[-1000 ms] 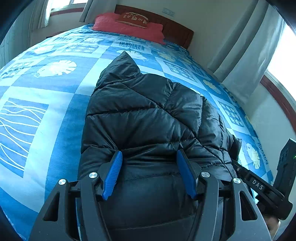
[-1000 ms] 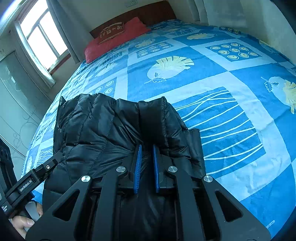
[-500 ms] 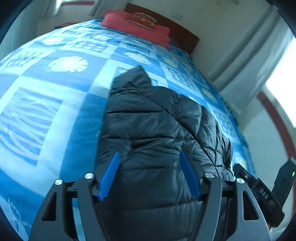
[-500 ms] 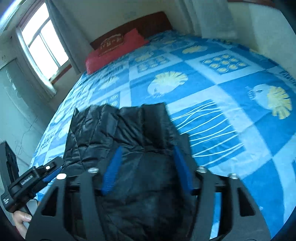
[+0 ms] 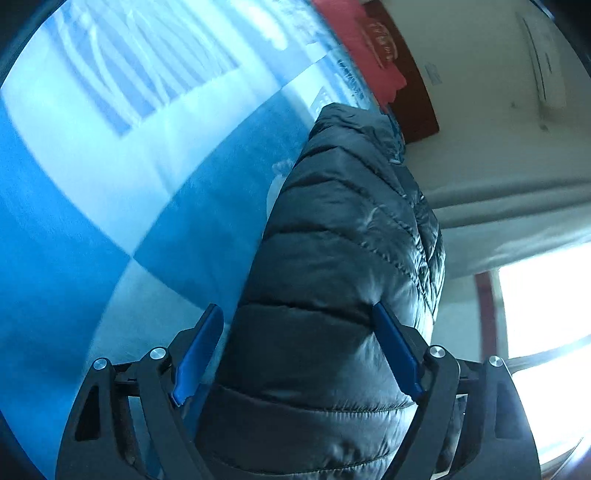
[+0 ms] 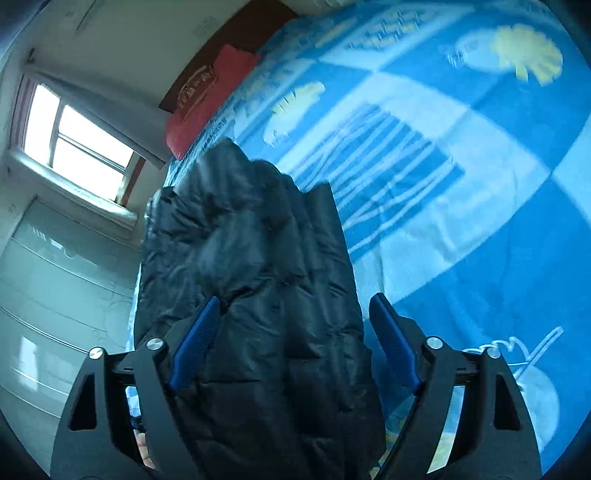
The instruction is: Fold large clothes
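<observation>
Bedspread [image 6: 480,221] bare beside jacket [image 6: 266,295]

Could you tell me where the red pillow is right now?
The red pillow lies at the bed's far end against the dark headboard, beyond the black jacket, upper left in the right wrist view.

We note motion blur over the bedspread [image 5: 110,192] pattern in both wrist views. The black puffer jacket [image 5: 332,295] runs off the bottom edge in both views; its near end is hidden behind the left gripper [image 5: 295,354] and right gripper [image 6: 291,347]. The red pillow's [image 6: 199,107] lettering is unreadable.
</observation>
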A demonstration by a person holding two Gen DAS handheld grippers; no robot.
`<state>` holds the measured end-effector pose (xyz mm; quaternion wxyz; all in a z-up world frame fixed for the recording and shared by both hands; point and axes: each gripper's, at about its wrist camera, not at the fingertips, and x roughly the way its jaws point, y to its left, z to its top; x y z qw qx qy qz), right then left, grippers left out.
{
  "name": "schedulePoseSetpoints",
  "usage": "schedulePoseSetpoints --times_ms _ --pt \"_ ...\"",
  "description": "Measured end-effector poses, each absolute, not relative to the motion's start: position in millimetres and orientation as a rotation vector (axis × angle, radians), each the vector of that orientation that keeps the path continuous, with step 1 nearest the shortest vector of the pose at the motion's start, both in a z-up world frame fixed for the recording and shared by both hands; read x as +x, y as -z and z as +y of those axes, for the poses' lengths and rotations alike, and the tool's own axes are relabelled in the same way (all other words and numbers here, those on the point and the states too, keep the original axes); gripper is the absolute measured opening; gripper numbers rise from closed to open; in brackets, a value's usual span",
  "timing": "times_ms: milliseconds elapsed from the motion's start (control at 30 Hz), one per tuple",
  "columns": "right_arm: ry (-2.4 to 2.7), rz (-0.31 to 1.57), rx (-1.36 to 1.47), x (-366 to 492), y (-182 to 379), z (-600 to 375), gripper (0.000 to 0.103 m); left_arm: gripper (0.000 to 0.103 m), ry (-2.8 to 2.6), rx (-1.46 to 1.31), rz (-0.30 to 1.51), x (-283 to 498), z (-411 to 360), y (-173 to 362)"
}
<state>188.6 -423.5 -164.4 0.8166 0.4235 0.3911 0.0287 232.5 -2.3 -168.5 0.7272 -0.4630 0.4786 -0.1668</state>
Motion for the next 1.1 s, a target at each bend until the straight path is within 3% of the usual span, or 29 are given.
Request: schedulePoseSetpoints --times_ms 100,267,333,433,533,1100 --pt "-0.113 0.815 0.958 192.1 178.5 -425.1 0.091 0.085 0.387 -1.047 1.065 237.1 -6.9 174.1" --pt "-0.169 0.817 0.9 201.3 177.8 -411.9 0.088 0.086 0.418 -0.956 1.054 240.8 -22.4 169.1" --pt "-0.202 0.811 0.928 203.0 178.9 -409.1 0.064 0.083 0.43 -0.918 1.052 240.8 -26.2 167.0" --pt "-0.215 0.79 0.931 201.0 174.4 -402.4 0.048 0.077 0.452 -0.912 1.049 241.1 -25.3 166.3" --pt "-0.223 0.763 0.914 200.0 165.3 -393.5 0.041 0.07 0.469 -0.907 1.037 241.9 -20.3 161.9" --pt "-0.394 0.793 0.901 261.0 156.6 -270.1 0.038 0.066 0.343 -0.871 0.934 233.8 98.3 138.9"
